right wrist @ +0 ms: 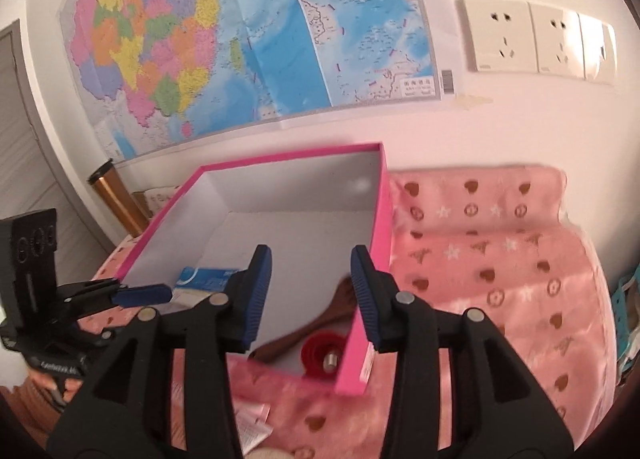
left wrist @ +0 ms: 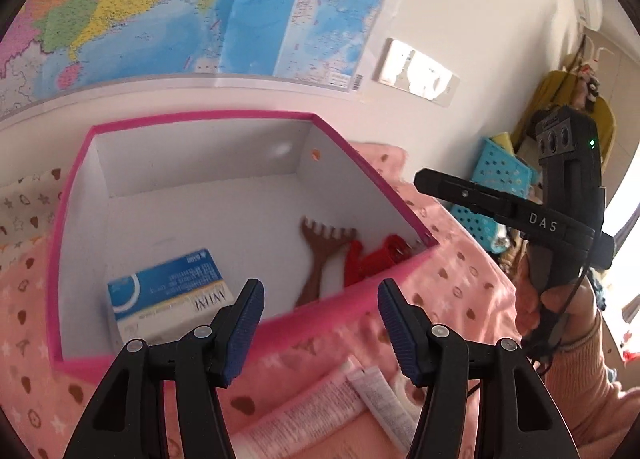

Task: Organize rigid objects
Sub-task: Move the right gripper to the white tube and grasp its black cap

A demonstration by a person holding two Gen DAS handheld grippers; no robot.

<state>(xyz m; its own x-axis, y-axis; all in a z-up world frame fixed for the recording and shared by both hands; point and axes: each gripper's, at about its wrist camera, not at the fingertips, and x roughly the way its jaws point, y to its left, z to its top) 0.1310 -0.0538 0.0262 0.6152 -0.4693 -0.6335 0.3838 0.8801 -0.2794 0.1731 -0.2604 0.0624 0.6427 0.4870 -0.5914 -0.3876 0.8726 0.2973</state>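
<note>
A pink box (left wrist: pixel 352 147) with a white inside stands open on a pink blanket. In it lie a blue-and-white carton (left wrist: pixel 168 291), a brown rake-shaped scratcher (left wrist: pixel 324 247) and a red clip (left wrist: pixel 376 259). My left gripper (left wrist: pixel 320 333) is open and empty above the box's near wall. In the right wrist view the box (right wrist: pixel 382 219) holds the carton (right wrist: pixel 208 279), the brown scratcher (right wrist: pixel 320 319) and the red clip (right wrist: pixel 324 351). My right gripper (right wrist: pixel 312 295) is open and empty over the box's near right corner. A pink tube (left wrist: pixel 320 407) lies on the blanket below my left gripper.
A pink blanket (right wrist: pixel 500 279) covers the surface. A map (right wrist: pixel 248 31) hangs on the wall with sockets (right wrist: pixel 536 39) to its right. A copper flask (right wrist: pixel 116 199) stands left of the box. A blue perforated basket (left wrist: pixel 496 179) sits at the right.
</note>
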